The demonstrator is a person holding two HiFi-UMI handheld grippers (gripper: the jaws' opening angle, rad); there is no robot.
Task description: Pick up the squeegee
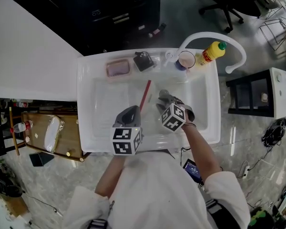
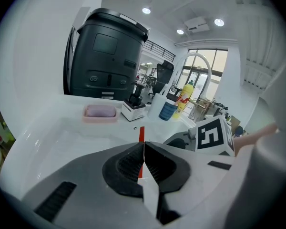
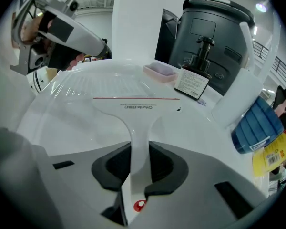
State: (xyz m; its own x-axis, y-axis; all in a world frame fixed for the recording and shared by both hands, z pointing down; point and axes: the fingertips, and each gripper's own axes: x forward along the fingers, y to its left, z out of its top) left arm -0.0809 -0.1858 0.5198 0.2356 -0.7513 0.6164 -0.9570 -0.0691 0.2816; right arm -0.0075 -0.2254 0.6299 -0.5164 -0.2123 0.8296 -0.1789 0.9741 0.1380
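White sink [image 1: 86,104] below me. My right gripper [image 3: 139,163] pinches the squeegee [image 3: 133,111] by its handle over the sink's middle. My left gripper [image 2: 143,162], just beside it, is pressed together and empty. The grasp looks done; what is left is lifting it clear of the sink.

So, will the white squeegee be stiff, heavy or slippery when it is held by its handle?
The squeegee is probably stiff: its wide head juts out straight from the right hand-held gripper. It looks like thin glossy plastic, so likely light but slippery. Held only by the narrow handle, the head may twist.
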